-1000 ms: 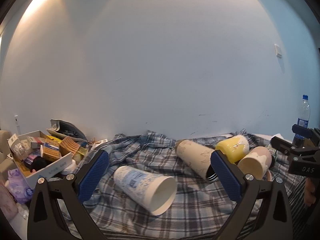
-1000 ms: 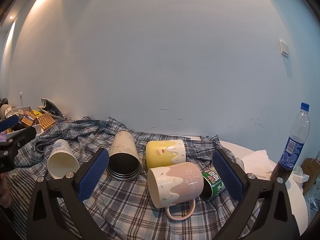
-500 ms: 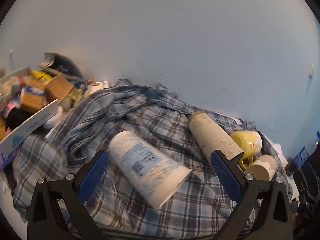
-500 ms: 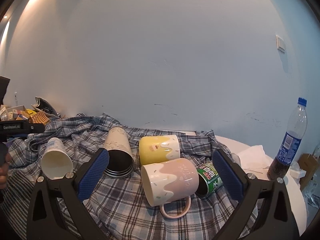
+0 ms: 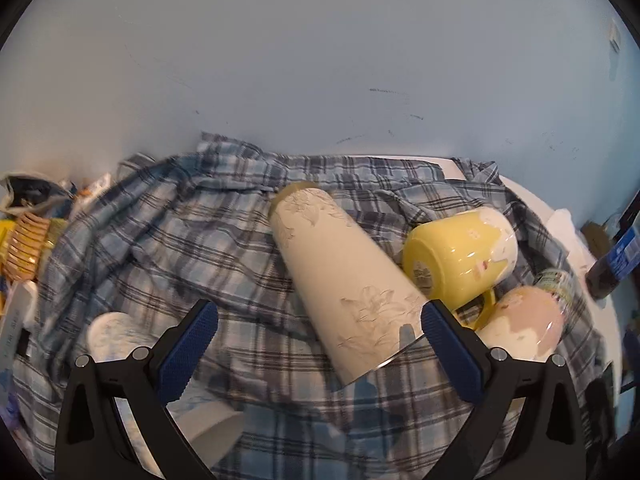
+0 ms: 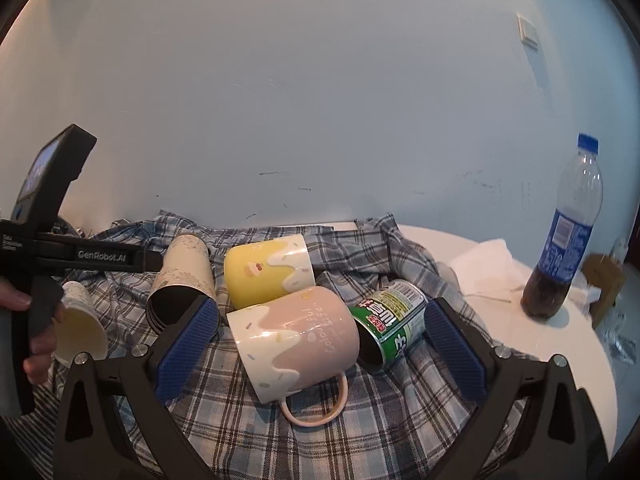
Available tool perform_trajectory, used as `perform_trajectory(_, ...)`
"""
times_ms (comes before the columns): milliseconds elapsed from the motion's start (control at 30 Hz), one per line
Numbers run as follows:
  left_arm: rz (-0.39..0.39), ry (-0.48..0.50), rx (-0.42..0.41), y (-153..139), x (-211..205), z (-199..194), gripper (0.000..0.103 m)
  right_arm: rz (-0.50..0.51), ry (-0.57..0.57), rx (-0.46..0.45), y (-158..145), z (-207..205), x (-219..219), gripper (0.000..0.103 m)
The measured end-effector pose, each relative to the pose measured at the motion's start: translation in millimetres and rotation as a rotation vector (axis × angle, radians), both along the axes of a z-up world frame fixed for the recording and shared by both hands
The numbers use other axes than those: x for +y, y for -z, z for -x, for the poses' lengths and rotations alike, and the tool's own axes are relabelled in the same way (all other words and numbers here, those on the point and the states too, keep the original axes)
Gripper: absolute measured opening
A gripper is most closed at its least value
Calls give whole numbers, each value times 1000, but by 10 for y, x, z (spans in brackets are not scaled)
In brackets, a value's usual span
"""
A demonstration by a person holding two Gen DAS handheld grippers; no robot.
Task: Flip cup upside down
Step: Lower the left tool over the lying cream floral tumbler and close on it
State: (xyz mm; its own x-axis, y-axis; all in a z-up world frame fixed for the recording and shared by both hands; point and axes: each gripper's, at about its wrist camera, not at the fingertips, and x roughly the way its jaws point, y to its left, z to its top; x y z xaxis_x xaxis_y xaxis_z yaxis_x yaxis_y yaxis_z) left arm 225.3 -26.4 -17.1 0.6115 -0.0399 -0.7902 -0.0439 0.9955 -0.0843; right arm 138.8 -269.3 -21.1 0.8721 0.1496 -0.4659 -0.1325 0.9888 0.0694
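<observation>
Several cups lie on their sides on a plaid cloth (image 5: 208, 248). A tall beige flower-print cup (image 5: 344, 276) lies between and just beyond my open left gripper's (image 5: 318, 336) fingers; it also shows in the right wrist view (image 6: 182, 276). A white paper cup (image 5: 120, 340) lies under the left finger, also seen in the right wrist view (image 6: 78, 324). A yellow mug (image 6: 268, 276) and a pink mug (image 6: 296, 336) lie ahead of my open right gripper (image 6: 320, 340). The yellow mug (image 5: 460, 252) and pink mug (image 5: 524, 320) show in the left wrist view too.
A green can (image 6: 390, 322) lies beside the pink mug. A cola bottle (image 6: 564, 236) stands on the white table (image 6: 568, 344) at the right. Boxes and snack packets (image 5: 24, 236) sit at the far left. A pale wall stands close behind.
My left gripper has moved right and tilted down, from over the white paper cup to over the tall beige cup. My right gripper has come slightly closer to the pink mug.
</observation>
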Motion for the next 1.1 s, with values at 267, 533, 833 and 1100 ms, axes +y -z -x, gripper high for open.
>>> perform_trajectory(267, 40, -18, 65, 152, -103, -360, 103, 46, -26, 27, -152, -179, 70, 76)
perform_trajectory(533, 90, 2, 186, 367, -95, -523, 102, 120, -29, 69, -259, -592, 238, 52)
perform_trajectory(833, 168, 32, 296, 547, -158, -592, 102, 134, -40, 104, -63, -684, 298, 50)
perform_trajectory(1100, 153, 12, 310, 583, -188, -599, 96, 175, 9, 91, 31, -694, 191, 50)
